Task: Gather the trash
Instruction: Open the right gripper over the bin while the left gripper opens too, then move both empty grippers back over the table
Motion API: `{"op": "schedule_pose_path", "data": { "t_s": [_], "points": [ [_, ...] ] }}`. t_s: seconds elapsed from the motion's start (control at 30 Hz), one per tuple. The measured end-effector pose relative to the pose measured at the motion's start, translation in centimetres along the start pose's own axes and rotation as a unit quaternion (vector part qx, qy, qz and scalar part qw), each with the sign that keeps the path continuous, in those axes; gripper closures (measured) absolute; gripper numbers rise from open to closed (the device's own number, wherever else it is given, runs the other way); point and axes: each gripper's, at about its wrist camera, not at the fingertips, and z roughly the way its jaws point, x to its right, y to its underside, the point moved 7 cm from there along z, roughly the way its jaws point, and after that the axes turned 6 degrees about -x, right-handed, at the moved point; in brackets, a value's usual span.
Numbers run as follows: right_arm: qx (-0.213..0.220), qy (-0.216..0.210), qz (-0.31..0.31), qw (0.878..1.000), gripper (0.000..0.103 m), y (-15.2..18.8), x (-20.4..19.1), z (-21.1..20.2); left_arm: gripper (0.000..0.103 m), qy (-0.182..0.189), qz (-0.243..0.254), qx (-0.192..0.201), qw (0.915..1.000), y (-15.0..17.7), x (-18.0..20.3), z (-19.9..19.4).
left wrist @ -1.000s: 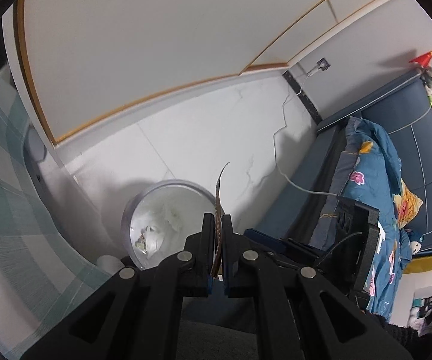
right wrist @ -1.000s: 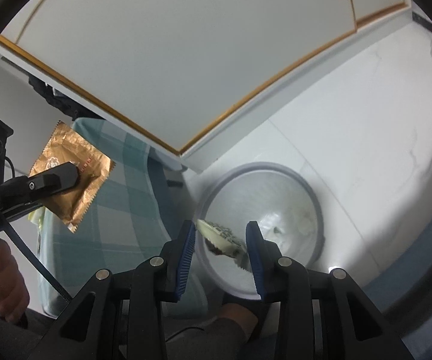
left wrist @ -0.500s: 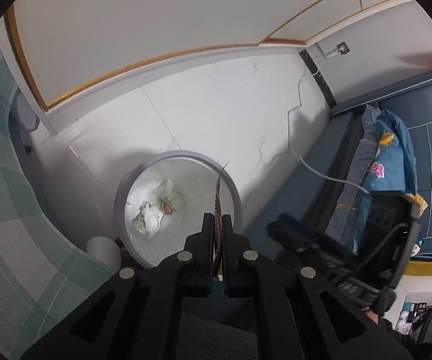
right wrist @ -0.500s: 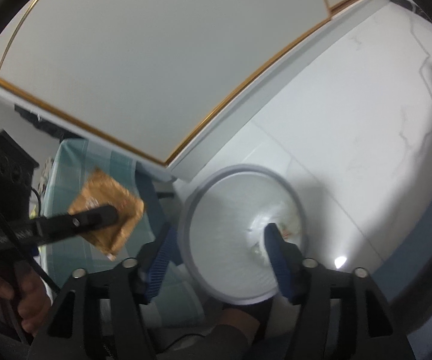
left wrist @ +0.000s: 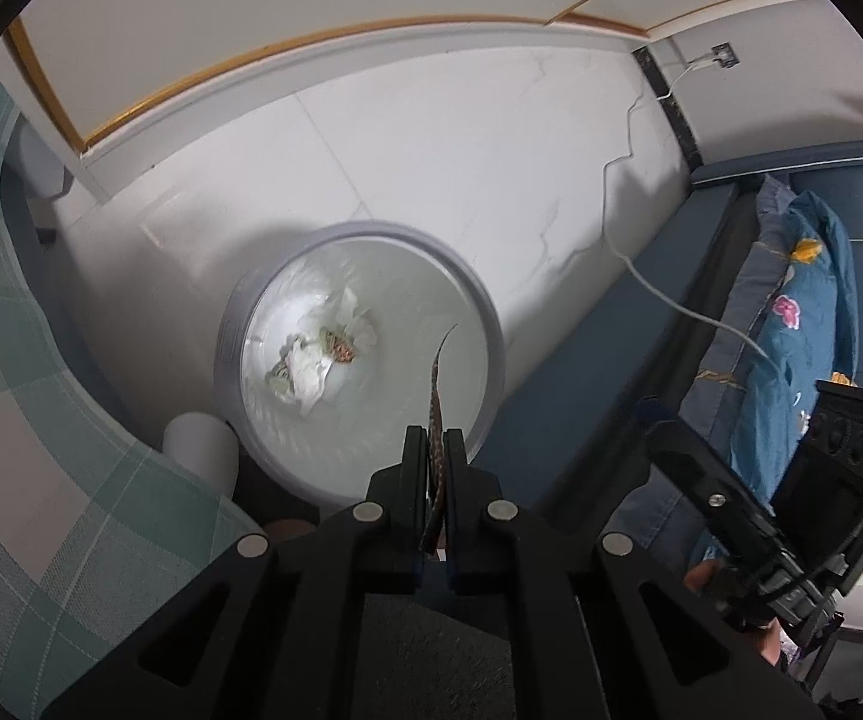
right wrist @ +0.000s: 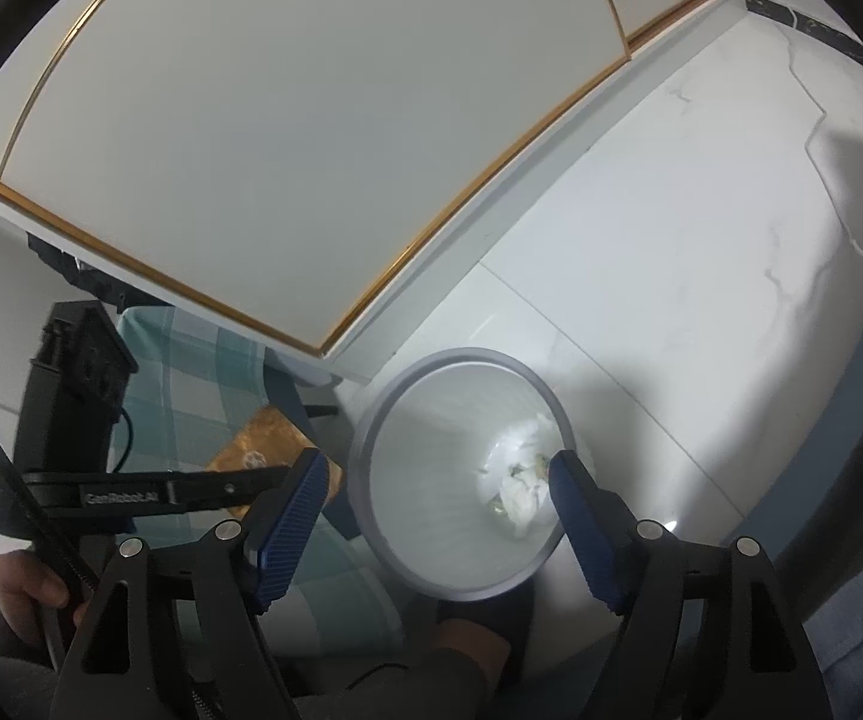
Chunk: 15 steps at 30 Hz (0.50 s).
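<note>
White marble-look floor, grey-rimmed waste bin (left wrist: pixel 494 354) on it. Left gripper (left wrist: pixel 437 450) clamped on brown foil wrapper (left wrist: pixel 438 396) — edge-on, long axis pointing over bin's near rim. Right gripper (right wrist: pixel 437 501) opening, nothing between its jaws — bin mouth directly below.

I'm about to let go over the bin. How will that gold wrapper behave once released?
The wrapper looks thin and floppy: pinched edge-on by the left gripper, its free tip curls. Probably very light, so it may flutter sideways rather than drop straight into the bin.
</note>
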Motion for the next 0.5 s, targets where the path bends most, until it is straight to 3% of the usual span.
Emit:
{"op": "schedule_pose_path", "data": {
  "t_s": [0.1,0.17,0.37,0.5],
  "points": [
    [0.004,0.000,0.000,1.000,0.024,0.1,-0.1,-0.2,0.081,-0.002,-0.008,0.004,1.0000,0.2,-0.1,-0.2],
    [0.007,0.001,0.000,1.000,0.023,0.2,-0.1,-0.5,0.056,-0.005,-0.008,0.011,0.9999,0.2,-0.1,-0.5],
    [0.009,0.005,0.006,1.000,0.020,0.3,0.0,-1.2,0.053,-0.016,0.001,0.051,0.9986,0.1,0.2,-2.2],
    [0.022,0.011,-0.003,1.000,0.016,0.1,-0.7,-2.3,0.053,-0.045,0.016,0.108,0.9930,0.5,0.2,-4.8]
  ]
}}
